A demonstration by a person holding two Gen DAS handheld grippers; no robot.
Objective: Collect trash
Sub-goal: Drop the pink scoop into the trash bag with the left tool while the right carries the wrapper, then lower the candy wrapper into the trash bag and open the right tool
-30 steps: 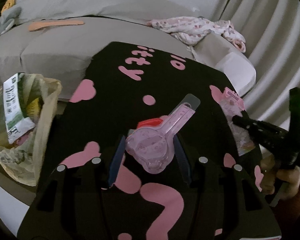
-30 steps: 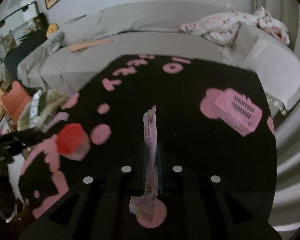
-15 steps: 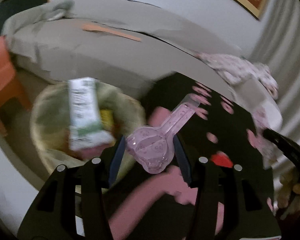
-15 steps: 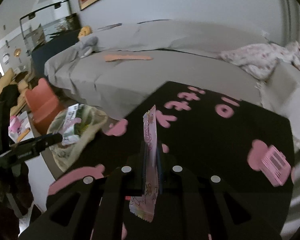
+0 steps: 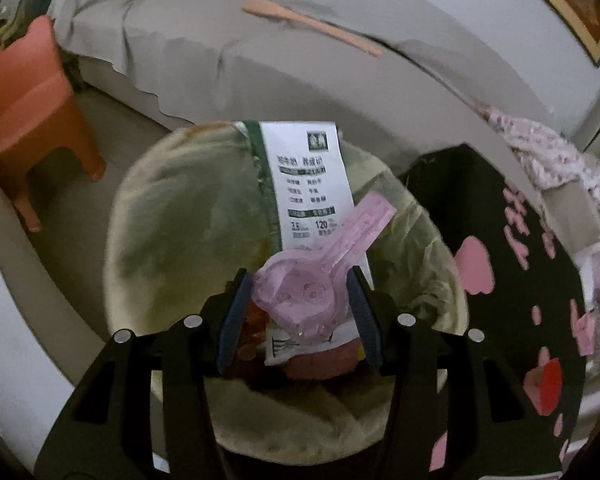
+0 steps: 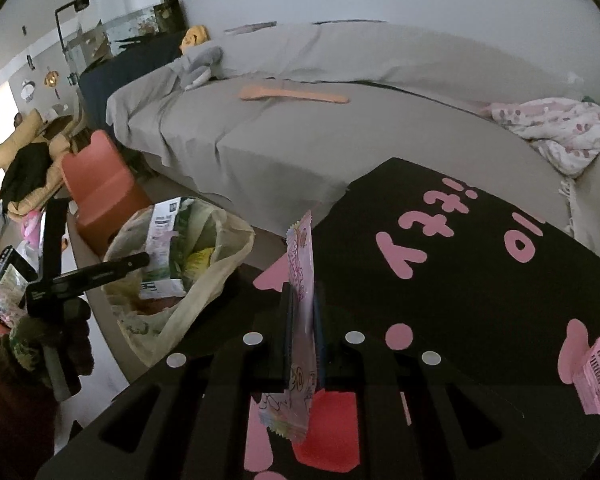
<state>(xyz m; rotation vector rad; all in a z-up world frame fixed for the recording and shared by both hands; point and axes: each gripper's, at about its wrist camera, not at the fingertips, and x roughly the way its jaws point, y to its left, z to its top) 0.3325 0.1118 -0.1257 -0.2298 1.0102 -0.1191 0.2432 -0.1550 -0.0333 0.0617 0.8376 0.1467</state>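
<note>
My left gripper [image 5: 300, 300] is shut on a clear pink plastic blister pack [image 5: 304, 296] with a long tab. It hangs right above the open mouth of the yellowish trash bag [image 5: 172, 208]. A white and green carton [image 5: 308, 176] stands in the bag. My right gripper [image 6: 302, 304] is shut on a flat pink snack wrapper [image 6: 300, 264], held edge-on over the left edge of the black table [image 6: 480, 300]. In the right wrist view the trash bag [image 6: 220, 280] sits on the floor to the left, with the left gripper [image 6: 140, 258] reaching over it.
A red piece [image 5: 546, 384] and a pink slotted box [image 6: 596, 376] lie on the black table with pink shapes. An orange child's chair [image 5: 28, 104] stands left of the bag. A grey covered sofa [image 6: 300, 128] runs behind, with a flowered cloth [image 6: 560, 128] on it.
The left gripper swung left off the table and down over the trash bag, blister pack still in it. The right gripper carried the wrapper left toward the table's edge and the bag.
</note>
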